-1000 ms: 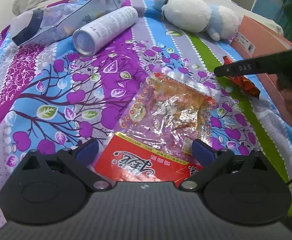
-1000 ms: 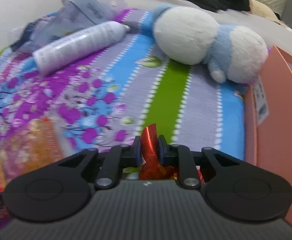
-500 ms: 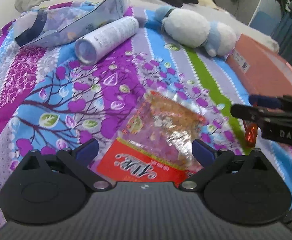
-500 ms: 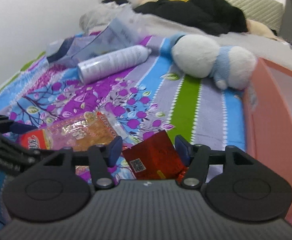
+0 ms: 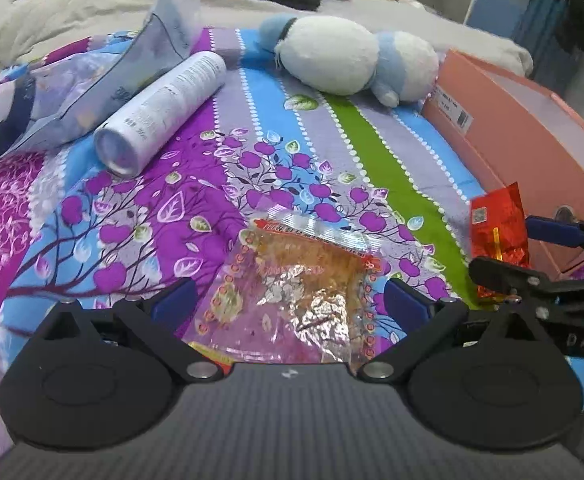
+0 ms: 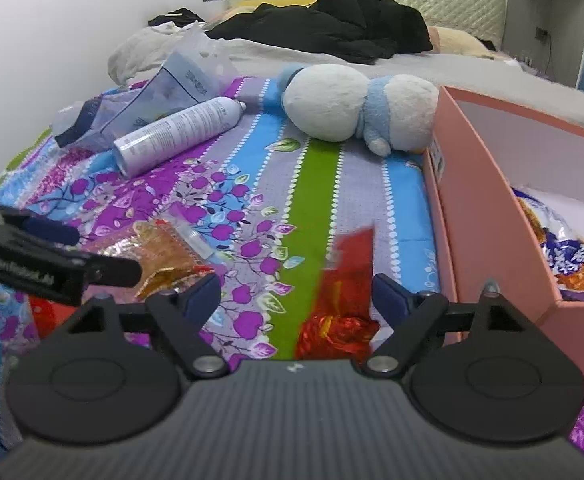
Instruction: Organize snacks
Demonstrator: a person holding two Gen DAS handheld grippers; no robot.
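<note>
Since both claws gape with nothing gripped, your left claw straddles the clear packet lying mid-bed — light, crinkly, slippery film; pinch its sealed edge. Your right claw frames the red packet, beside the box.

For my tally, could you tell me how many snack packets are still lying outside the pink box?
3: a clear packet between the left gripper's fingers, a red packet between the right gripper's, and a bluish bag behind the can. Others may be hidden.
</note>
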